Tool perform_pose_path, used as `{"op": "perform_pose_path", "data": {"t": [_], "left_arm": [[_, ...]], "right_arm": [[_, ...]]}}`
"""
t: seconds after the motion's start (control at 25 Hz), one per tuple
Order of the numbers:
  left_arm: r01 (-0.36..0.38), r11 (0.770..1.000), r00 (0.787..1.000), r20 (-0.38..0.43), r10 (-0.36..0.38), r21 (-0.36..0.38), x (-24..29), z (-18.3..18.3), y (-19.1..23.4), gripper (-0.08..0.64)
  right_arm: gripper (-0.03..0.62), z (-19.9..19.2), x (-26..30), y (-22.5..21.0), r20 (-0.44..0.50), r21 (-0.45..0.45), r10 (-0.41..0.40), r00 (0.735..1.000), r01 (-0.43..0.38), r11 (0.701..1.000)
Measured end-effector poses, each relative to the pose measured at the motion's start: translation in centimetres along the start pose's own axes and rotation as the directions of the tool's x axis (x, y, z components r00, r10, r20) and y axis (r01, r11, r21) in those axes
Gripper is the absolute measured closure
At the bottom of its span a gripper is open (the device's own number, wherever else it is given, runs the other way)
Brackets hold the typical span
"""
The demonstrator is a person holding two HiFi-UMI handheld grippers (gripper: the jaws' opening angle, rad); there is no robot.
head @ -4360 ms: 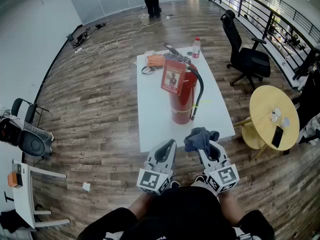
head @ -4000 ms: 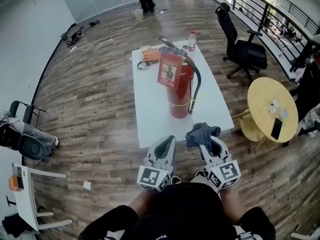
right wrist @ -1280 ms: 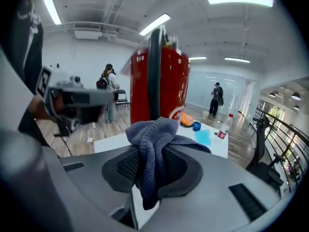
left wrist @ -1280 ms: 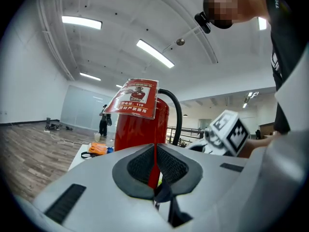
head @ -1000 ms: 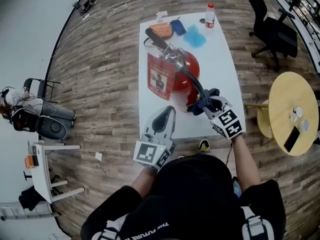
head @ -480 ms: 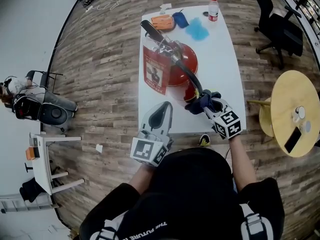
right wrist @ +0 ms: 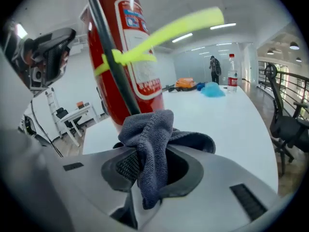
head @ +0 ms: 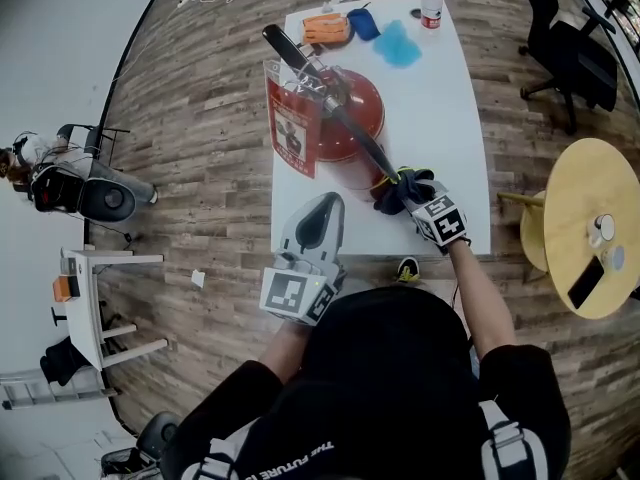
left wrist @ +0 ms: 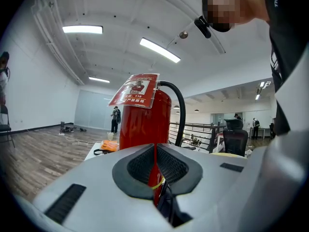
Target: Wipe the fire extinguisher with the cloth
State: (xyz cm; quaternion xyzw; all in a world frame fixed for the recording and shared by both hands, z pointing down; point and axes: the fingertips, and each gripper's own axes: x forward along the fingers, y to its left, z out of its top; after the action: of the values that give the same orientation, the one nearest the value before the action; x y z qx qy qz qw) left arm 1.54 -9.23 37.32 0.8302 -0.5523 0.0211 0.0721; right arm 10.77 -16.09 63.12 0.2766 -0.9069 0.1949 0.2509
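A red fire extinguisher (head: pixel 340 118) stands upright on the white table (head: pixel 440 118), with a black hose (head: pixel 362 146) and a red tag (head: pixel 288 128). My right gripper (head: pixel 408 194) is shut on a dark grey-blue cloth (head: pixel 398 190), which sits low against the hose's lower end, near the extinguisher's base. In the right gripper view the cloth (right wrist: pixel 149 144) bunches between the jaws, right before the hose (right wrist: pixel 113 57) and red cylinder (right wrist: pixel 130 57). My left gripper (head: pixel 318 216) hangs shut and empty at the table's near edge; through it the extinguisher (left wrist: pixel 145 129) stands ahead.
At the table's far end lie an orange item (head: pixel 325 30), a blue cloth (head: pixel 398 44) and a plastic bottle (head: pixel 432 2). A round yellow table (head: pixel 585 228) stands to the right, an office chair (head: pixel 580 53) beyond it. A yellow-green strap (right wrist: pixel 164 35) ties the hose.
My right gripper has slid down along the hose with the cloth, towards the extinguisher's base. The left gripper has stayed near the table's front edge.
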Motion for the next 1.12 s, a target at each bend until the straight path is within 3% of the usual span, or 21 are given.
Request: {"op": "perform_pose_path", "data": {"t": [0.16, 0.36, 0.44, 0.68, 0.88, 0.92, 1.0, 1.12], "left_arm": [[-0.015, 1.0, 1.0, 0.0, 0.015, -0.011, -0.7, -0.6, 0.2, 0.528], [-0.014, 1.0, 1.0, 0.001, 0.014, 0.002, -0.8, -0.2, 0.8, 0.528], [-0.014, 1.0, 1.0, -0.002, 0.014, 0.008, -1.0, 0.1, 0.8, 0.528], [-0.023, 1.0, 1.0, -0.02, 0.024, 0.021, -1.5, -0.3, 1.0, 0.528], [-0.036, 0.999, 0.999, -0.024, 0.036, 0.02, -1.5, -0.3, 1.0, 0.528], [-0.04, 0.999, 0.999, -0.026, 0.041, 0.019, -1.1, -0.3, 1.1, 0.528], [-0.054, 0.998, 0.998, -0.035, 0.055, 0.017, -0.7, -0.4, 1.4, 0.528], [-0.08, 0.997, 0.996, -0.043, 0.081, 0.023, -1.7, -0.9, 1.5, 0.528]], "right_arm": [[0.497, -1.6, 1.1, -0.4, -0.066, -0.008, 0.022, 0.998, -0.023, 1.0], [0.499, -1.9, 1.7, 4.6, -0.085, -0.031, 0.163, 0.983, -0.166, 0.986], [0.499, -2.2, 1.9, 5.7, -0.069, -0.041, 0.17, 0.983, -0.173, 0.984], [0.496, -2.4, 1.4, 1.6, -0.069, 0.015, 0.113, 0.991, -0.112, 0.994], [0.497, -0.5, -0.9, -7.1, -0.018, 0.088, -0.136, 0.991, 0.137, 0.987], [0.497, 0.3, -1.0, -8.0, 0.002, 0.099, -0.13, 0.991, 0.13, 0.987], [0.497, 1.7, -0.2, -7.2, 0.027, 0.1, -0.02, 0.999, 0.017, 0.995], [0.497, 1.5, 2.7, -3.7, -0.037, 0.038, 0.13, 0.991, -0.129, 0.991]]}}
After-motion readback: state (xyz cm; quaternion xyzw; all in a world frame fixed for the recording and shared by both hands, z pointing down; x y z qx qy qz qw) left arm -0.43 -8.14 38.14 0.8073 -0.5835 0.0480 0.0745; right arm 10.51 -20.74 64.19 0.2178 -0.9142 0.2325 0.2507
